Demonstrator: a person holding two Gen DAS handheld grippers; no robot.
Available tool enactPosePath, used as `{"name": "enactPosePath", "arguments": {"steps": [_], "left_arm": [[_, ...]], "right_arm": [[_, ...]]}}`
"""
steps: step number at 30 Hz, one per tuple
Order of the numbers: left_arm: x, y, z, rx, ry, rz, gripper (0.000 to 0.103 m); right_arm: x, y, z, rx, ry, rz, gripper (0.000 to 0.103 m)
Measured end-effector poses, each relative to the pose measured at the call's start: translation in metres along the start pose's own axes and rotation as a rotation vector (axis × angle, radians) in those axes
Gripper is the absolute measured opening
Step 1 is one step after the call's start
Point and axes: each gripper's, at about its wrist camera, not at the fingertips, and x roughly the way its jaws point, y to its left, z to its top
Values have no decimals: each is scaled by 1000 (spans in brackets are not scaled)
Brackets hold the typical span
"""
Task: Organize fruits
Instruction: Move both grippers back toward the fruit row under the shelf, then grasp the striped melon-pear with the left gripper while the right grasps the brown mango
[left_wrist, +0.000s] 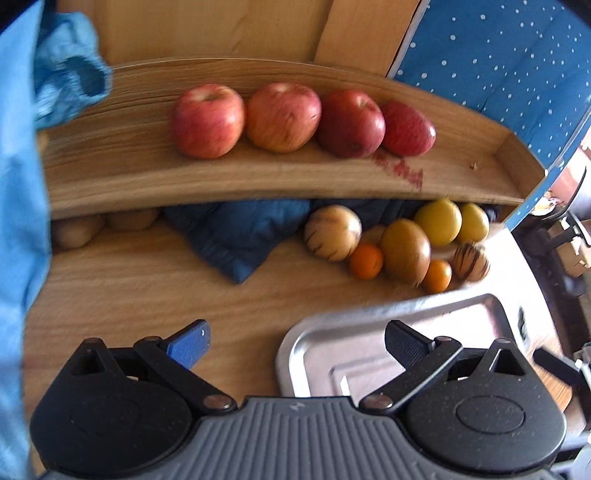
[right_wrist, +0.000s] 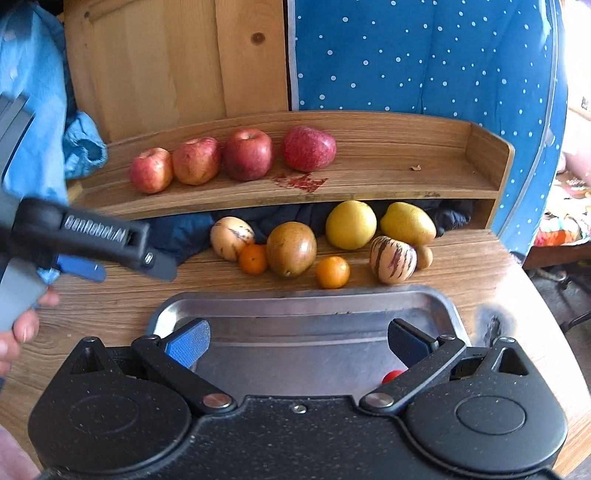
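Note:
Several red apples (left_wrist: 280, 118) (right_wrist: 247, 153) stand in a row on the upper wooden shelf (right_wrist: 388, 177). Below it on the table lie two striped cream melons (right_wrist: 393, 260), two small oranges (right_wrist: 332, 272), a green-brown fruit (right_wrist: 291, 249) and two yellow fruits (right_wrist: 351, 224). A metal tray (right_wrist: 295, 306) sits in front of them. My right gripper (right_wrist: 299, 339) is open over the tray, holding nothing. My left gripper (left_wrist: 299, 343) is open too, at the tray's (left_wrist: 461, 314) left edge, and shows at the left (right_wrist: 129, 275) of the right wrist view.
A dark blue cloth (left_wrist: 240, 236) is stuffed under the shelf. Brown fruits (left_wrist: 81, 229) lie at the far left below it. A red stain (right_wrist: 301, 182) marks the shelf. A small red thing (right_wrist: 391, 376) lies in the tray. A blue sleeve (left_wrist: 22, 184) fills the left.

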Motion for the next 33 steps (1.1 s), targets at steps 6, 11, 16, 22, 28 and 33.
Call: {"name": "enactPosePath", "arguments": {"steps": [6,11,16,22,28,33], "left_arm": [[34,-3,24,-76,30,-58,102],[58,-2,34,-168,52,-72,102],[78,0,43,-244,65,-80,102],[94,5,51,-312,56,-120,102],[100,10,52,-344,39,-134,99],[104,14,58,-349,21,-139,92]], "right_arm": [[18,1,5,-29,30,-71,102],[36,-5,16,-16,31,-98,102],[62,-3,29,-50,48,-106,102],[92,1,44,-62,55,-85,98],[113,13,53,-108,55,-57,95],[128,18,60,-128,63,-64,84]]}}
